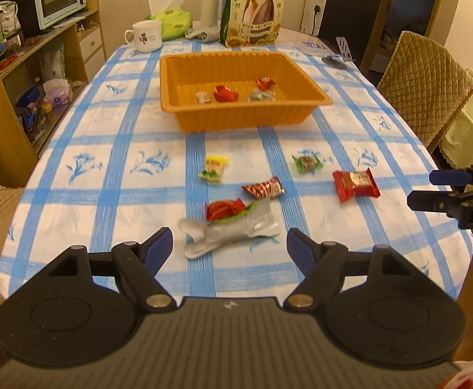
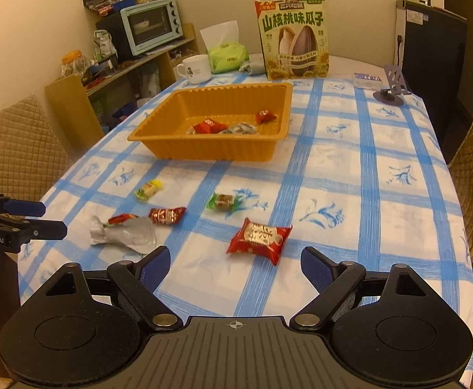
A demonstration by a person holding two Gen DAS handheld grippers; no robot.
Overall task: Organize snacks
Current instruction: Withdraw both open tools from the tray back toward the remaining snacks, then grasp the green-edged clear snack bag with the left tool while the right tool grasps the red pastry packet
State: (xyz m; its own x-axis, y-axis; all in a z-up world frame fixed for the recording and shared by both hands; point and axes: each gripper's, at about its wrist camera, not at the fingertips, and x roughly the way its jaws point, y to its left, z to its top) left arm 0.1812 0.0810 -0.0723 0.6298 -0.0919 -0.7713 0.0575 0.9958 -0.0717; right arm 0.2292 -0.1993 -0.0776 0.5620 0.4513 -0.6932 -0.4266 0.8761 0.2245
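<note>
Item: left gripper [image 1: 230,246] — jaws apart, nothing between them, poised over the near edge of the table [image 1: 398,123]. Directly ahead, just beyond the fingertips: silver wrapper [image 1: 233,231], long axis running roughly crosswise to the jaws, a small red candy [image 1: 223,209] touching its far side.

Item: right gripper [image 2: 235,267] — jaws wide apart, empty. Large red packet [image 2: 259,240] just ahead, centred between the fingers, lying slightly tilted.

Remaining loose on the cloth, mid-table: 1 dark red candy [image 1: 264,188], 1 yellow-green candy [image 1: 213,168], 1 green candy [image 1: 307,163].

Destination: orange tray [image 1: 236,120] toward the far edge, 4 pieces inside.

Judgement: each gripper nearest its own piece — silver wrapper for left, red packet for right.
</note>
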